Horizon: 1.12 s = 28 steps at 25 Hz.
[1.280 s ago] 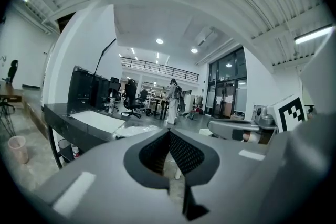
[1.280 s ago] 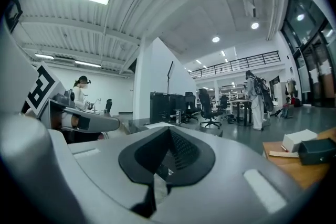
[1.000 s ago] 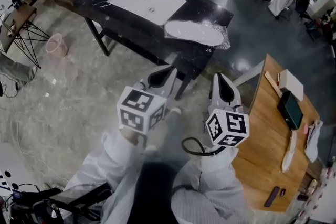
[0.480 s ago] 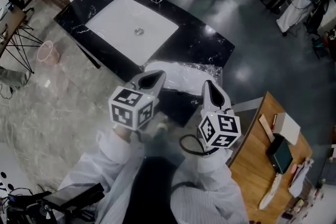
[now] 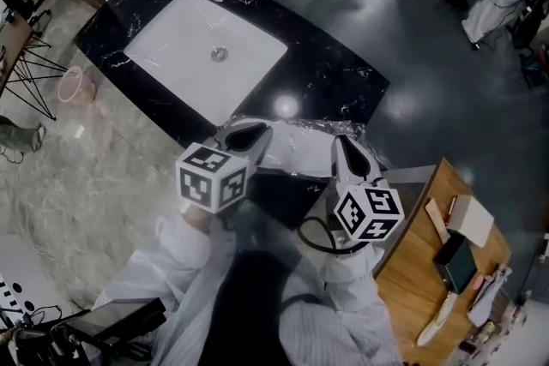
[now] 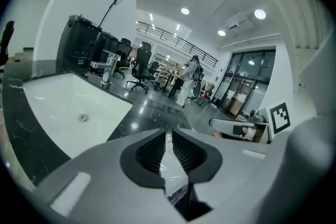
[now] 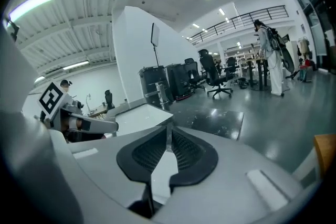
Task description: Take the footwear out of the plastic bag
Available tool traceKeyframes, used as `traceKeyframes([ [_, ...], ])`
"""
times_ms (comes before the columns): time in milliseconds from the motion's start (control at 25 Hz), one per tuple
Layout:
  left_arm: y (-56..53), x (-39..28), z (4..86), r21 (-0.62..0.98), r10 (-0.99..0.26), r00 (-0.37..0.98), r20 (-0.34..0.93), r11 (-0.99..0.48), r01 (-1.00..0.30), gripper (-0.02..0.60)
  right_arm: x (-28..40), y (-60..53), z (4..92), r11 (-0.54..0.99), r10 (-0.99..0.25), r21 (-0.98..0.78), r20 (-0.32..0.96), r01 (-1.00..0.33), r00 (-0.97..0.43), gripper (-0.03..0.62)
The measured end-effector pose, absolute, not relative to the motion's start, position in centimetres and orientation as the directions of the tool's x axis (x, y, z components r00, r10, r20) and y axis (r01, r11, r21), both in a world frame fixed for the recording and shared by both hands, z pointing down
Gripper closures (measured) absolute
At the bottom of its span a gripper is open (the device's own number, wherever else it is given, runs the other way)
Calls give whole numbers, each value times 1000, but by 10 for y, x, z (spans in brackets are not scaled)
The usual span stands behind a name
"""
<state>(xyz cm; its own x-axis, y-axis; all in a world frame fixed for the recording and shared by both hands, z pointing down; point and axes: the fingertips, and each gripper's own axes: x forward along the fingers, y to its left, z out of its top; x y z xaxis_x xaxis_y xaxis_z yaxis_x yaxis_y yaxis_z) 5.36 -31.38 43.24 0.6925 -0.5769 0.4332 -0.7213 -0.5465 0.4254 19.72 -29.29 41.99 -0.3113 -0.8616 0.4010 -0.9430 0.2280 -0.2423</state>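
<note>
Hovering your left gripper (image 5: 245,134) and right gripper (image 5: 348,153) over opposite ends of the clear crinkly plastic bag (image 5: 296,131) looks like setup for a two-handed grab, one side to pin the film and the other to pull. Both sets of jaws have just been opening, but they're only a narrow crack apart with nothing pinched between them. The bag sits on the near edge of the black marble counter (image 5: 334,81), at about 4 o'clock from the white rectangular sink (image 5: 193,47). The white footwear (image 5: 302,154) inside lies flat, with its long axis running roughly 10 to 4 o'clock in the head view. I can't tell which end is the toe.
</note>
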Motion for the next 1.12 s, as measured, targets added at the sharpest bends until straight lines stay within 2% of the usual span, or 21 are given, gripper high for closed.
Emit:
traceKeyframes([
  [80,-316,44,437,478,-555,710,434,-526,-703,521,208,-292,428,252,-824,-321,423,-913,-377,528],
  [200,-320,15,447,536,-562,696,447,-454,-712,472,233,-284,450,253,-744,-437,482,-863,-463,459],
  [360,-318,-24,469,581,-519,684,513,-376,-722,439,264,-279,477,222,-658,-546,527,-808,-537,439],
  [480,-312,-43,482,634,-429,726,538,-361,-684,387,275,-275,491,209,-587,-639,523,-740,-618,439],
  [560,-308,-51,488,672,-371,757,538,-354,-651,330,279,-274,497,232,-545,-684,498,-692,-674,439],
  [760,-304,-53,503,732,-270,795,544,-311,-606,328,266,-269,513,230,-421,-810,417,-540,-805,444],
  [880,-299,-43,515,751,-179,798,575,-271,-602,329,264,-266,525,203,-365,-848,399,-490,-841,437],
  [1000,-301,-34,518,761,-141,807,574,-272,-589,331,267,-266,530,217,-333,-854,390,-472,-858,439],
  [1120,-302,-26,521,779,-107,821,560,-270,-566,341,261,-264,531,202,-296,-896,328,-395,-897,446],
])
